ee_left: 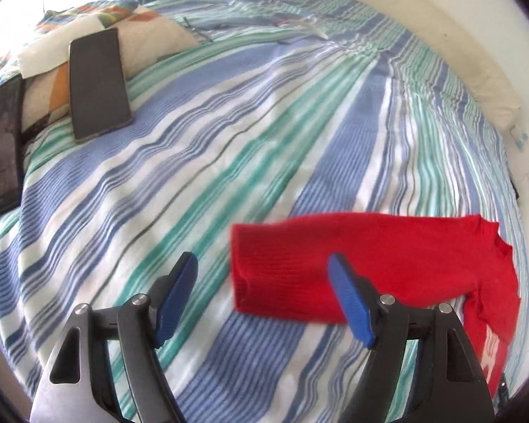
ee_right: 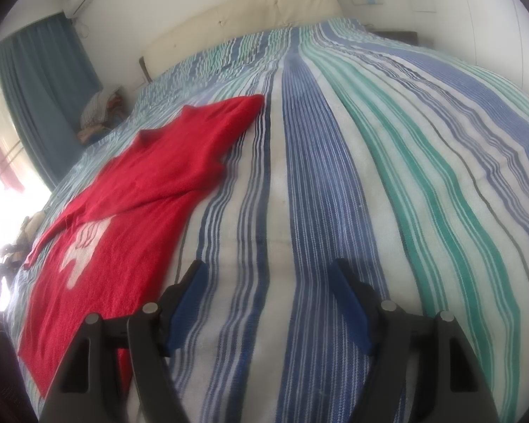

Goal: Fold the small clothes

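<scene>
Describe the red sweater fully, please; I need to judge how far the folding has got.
The red sweater is a small knitted garment, ribbed in texture, with a white motif on its front. It lies flat on the striped bedspread, front up. One sleeve is folded across the body; in the left wrist view its cuff end points toward the left gripper, whose open jaws hold nothing. The neckline sits at the far end in the right wrist view. Neither gripper touches it; only the bedspread does.

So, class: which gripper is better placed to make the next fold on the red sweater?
Probably the left gripper: open, its right finger over the red sweater sleeve. The right gripper, also open, hangs over bare bedspread.
</scene>
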`<state>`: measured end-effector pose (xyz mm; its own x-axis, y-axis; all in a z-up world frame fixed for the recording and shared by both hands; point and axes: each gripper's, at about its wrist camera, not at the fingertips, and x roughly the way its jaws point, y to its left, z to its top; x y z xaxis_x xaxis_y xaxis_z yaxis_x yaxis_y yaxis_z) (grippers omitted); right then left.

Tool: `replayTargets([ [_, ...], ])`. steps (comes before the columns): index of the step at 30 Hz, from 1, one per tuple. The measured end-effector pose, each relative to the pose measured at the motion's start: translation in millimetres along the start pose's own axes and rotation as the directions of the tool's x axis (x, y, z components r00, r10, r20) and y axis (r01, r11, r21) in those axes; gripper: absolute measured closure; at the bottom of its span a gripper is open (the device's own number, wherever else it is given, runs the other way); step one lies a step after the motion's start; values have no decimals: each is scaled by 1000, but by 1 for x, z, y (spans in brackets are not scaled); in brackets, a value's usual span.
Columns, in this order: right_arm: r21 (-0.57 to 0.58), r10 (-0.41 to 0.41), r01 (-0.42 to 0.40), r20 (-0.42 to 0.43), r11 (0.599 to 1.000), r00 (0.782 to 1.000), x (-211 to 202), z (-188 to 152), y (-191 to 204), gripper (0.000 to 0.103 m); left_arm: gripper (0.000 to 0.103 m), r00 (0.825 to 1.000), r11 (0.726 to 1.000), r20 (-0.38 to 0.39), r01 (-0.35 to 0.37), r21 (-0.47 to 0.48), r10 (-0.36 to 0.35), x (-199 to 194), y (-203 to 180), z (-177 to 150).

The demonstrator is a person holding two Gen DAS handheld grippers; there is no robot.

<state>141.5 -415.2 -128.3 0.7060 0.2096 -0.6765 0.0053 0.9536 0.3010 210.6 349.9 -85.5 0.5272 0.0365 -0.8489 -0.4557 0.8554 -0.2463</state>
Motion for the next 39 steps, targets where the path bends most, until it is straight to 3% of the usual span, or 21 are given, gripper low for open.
replayTargets([
  [3,-2,-2,2,-1,1000,1000,0,0,0,32,29,999,999,-52,-8,-34,6,19,14,2],
  [5,-2,-1,1,0,1000,1000,0,0,0,32,39,998,999,-55,42,-33,-44,23,13,-2],
  [7,-2,-2,2,0,1000,1000,0,0,0,32,59,988,991,-83,133,-15,-133,27,3,-4],
  [9,-3,-3,3,-1,1000,1000,0,0,0,32,98,981,990,-133,141,3,-139,35,-7,-6],
  [12,-2,-2,2,0,1000,1000,0,0,0,31,99,992,996,-100,84,3,-83,24,-25,3],
  [14,-3,-3,3,0,1000,1000,0,0,0,31,99,991,990,-38,132,43,-130,-1,-57,21],
  [16,-3,-3,3,-1,1000,1000,0,0,0,32,99,982,972,18,185,146,-189,-33,-108,38],
  [18,-4,-3,3,-2,1000,1000,0,0,0,31,99,963,932,38,248,266,-267,-63,-171,48],
  [20,-6,-3,3,-4,1000,1000,1,0,1,30,99,941,873,37,296,387,-336,-87,-240,49],
  [23,-11,-6,6,-5,1000,1000,1,0,1,30,99,900,766,-5,375,522,-436,-110,-333,32],
  [26,-9,-3,3,-5,1000,1000,0,0,0,30,99,856,652,-91,453,608,-509,-113,-409,-6],
  [28,-9,-3,2,-5,1000,1000,0,0,-1,30,97,845,578,-141,465,671,-517,-105,-448,-43],
  [29,-9,-3,3,-5,1000,1000,0,0,0,30,92,844,543,-176,471,695,-507,-96,-465,-61],
  [30,-8,-2,2,-5,1000,1000,0,0,-1,30,80,851,522,-216,474,709,-479,-83,-480,-78],
  [31,-8,-2,2,-5,1000,1000,0,0,0,30,67,870,524,-237,457,718,-433,-68,-489,-92],
  [32,-8,-1,1,-4,1000,1000,0,0,-1,30,42,894,543,-234,422,726,-383,-55,-494,-103],
  [33,-7,0,0,-4,1000,1000,0,0,-1,30,33,910,563,-215,392,728,-355,-45,-493,-109],
  [35,-5,3,-3,-3,1000,1000,-1,-1,-1,30,33,917,593,-208,381,709,-340,-28,-477,-109],
  [37,-3,6,-6,-2,1000,1000,-1,-1,-1,30,33,927,652,-201,367,664,-317,-14,-452,-98],
  [39,-2,8,-8,-3,1000,1000,-1,-1,-2,30,34,925,700,-204,375,607,-320,-8,-419,-84],
])
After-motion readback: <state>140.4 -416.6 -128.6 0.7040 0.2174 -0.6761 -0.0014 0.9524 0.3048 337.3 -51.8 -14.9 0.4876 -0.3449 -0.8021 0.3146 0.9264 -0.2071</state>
